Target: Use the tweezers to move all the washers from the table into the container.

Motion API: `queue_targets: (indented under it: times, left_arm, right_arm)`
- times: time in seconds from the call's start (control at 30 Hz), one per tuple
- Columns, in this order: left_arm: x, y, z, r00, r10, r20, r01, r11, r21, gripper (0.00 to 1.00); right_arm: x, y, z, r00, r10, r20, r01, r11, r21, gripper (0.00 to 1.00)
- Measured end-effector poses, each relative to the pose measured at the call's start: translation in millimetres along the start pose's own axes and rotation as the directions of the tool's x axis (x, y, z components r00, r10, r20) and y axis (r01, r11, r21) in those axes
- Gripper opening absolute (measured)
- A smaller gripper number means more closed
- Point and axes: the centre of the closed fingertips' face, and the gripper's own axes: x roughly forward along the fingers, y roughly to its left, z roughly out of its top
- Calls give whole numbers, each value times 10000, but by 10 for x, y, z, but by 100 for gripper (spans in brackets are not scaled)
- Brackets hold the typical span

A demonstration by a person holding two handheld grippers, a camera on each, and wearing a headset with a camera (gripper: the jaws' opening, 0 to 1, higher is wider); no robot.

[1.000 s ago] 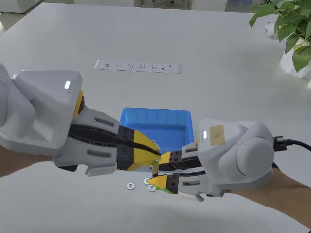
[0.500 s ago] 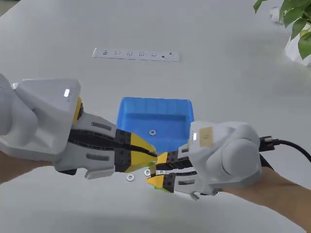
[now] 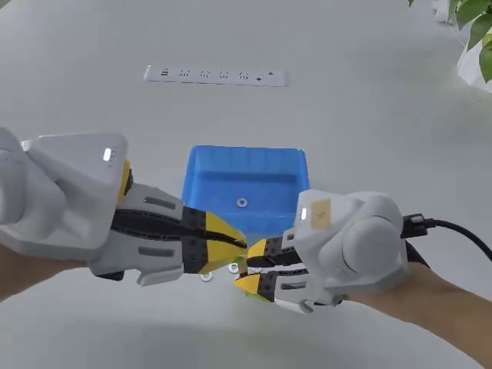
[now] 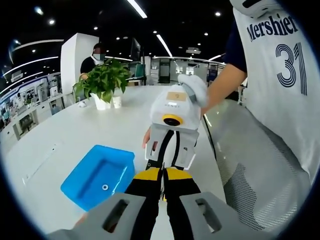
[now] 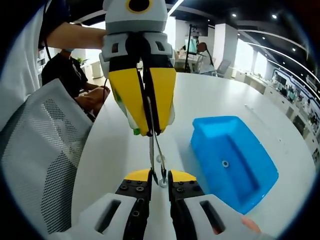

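The blue container (image 3: 246, 160) stands just beyond both grippers, with one washer (image 3: 242, 203) lying inside it. My left gripper (image 3: 243, 244) is shut on the thin metal tweezers (image 5: 151, 145). In the right gripper view the tweezers run down from the left gripper (image 5: 149, 132) to the table. Their tips reach between the jaws of my right gripper (image 5: 160, 178), which are closed in on them. Two washers (image 3: 206, 276) (image 3: 233, 268) lie on the table by the jaw tips, and another washer (image 5: 159, 159) sits beside the tweezers. The container (image 5: 210, 131) lies to the right in that view.
A white power strip (image 3: 215, 75) lies on the table behind the container. A potted plant (image 3: 478, 34) stands at the far right corner. A mesh chair (image 5: 35, 150) and a seated person are off the table's near edge.
The camera has tilted, so everything sits lower in the view. Both grippers stay tip to tip over the loose washers. The washer in the container has come out from behind the left gripper.
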Motion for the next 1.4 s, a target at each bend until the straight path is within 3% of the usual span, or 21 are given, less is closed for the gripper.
queue_targets:
  times: [0.8, 1.07, 1.4]
  left_arm:
    - [37, 42, -81, 9999, 129, 21, -129, 9997, -205, 6]
    - [50, 10, -80, 10000, -22, -19, 22, 9998, -210, 6]
    - [42, 17, -83, 9999, -6, -122, 3, 9996, -284, 6]
  right_arm:
    - [67, 3, -69, 9999, 164, -34, -162, 9990, 419, 14]
    - [79, 38, -80, 9985, 532, -107, -529, 9983, 258, 12]
    - [74, 51, -82, 9984, 492, -260, -492, 9988, 25, 11]
